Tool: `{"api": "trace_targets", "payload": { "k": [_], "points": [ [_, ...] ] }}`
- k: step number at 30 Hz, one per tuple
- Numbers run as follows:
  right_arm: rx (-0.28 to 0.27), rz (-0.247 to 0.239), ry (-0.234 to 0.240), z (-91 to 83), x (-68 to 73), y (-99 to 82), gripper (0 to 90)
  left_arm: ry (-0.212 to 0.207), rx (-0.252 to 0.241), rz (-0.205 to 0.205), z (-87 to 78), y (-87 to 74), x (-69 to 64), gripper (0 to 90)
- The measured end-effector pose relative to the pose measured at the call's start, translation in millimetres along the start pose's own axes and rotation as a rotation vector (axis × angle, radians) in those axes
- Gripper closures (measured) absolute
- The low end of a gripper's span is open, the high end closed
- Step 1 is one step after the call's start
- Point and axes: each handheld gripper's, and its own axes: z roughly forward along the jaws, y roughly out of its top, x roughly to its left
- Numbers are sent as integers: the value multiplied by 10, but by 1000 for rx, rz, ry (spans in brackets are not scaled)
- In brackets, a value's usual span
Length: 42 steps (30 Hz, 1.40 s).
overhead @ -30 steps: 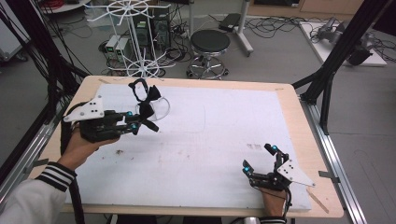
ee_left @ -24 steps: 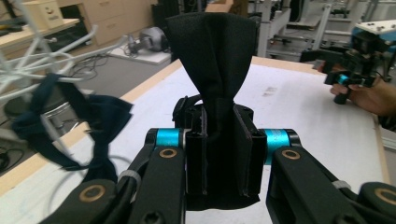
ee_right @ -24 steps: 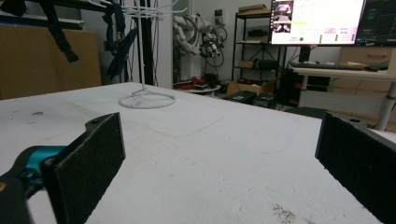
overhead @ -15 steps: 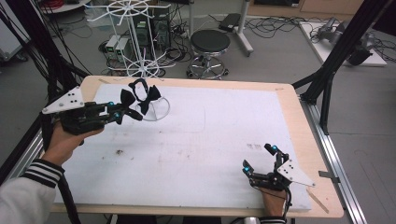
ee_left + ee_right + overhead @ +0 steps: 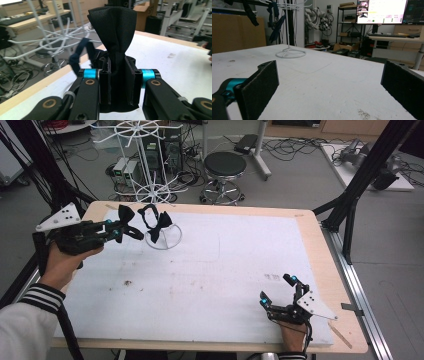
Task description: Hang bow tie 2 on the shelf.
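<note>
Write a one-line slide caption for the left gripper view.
Left gripper clamps a black bow tie by one wing, above the white table near a white wire rack.

- From above, the light is even and soft; my hands throw only faint shadows on the white table cover (image 5: 240, 265).
- Along my left gripper (image 5: 117, 82), the black cloth (image 5: 115, 32) is sharp, but the white rack (image 5: 57, 35) behind it blurs.
- Along my right gripper (image 5: 329, 92), the near pads are soft and a monitor (image 5: 382, 11) glares.
</note>
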Motion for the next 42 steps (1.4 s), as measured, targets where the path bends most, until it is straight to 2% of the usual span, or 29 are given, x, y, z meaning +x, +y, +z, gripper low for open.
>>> {"api": "trace_targets", "payload": {
  "k": [10,16,21,42],
  "points": [
    [-2,-5,0,1,-3,1,7,55,-5,-42,-41,40,190,763],
    [-4,-5,0,1,-3,0,7,81,3,-53,-30,36,269,763],
    [-4,-2,2,-3,-5,0,7,103,2,-52,-20,108,341,763],
    [-6,-6,1,0,-11,0,7,108,-1,-29,109,322,458,763]
  ]
}}
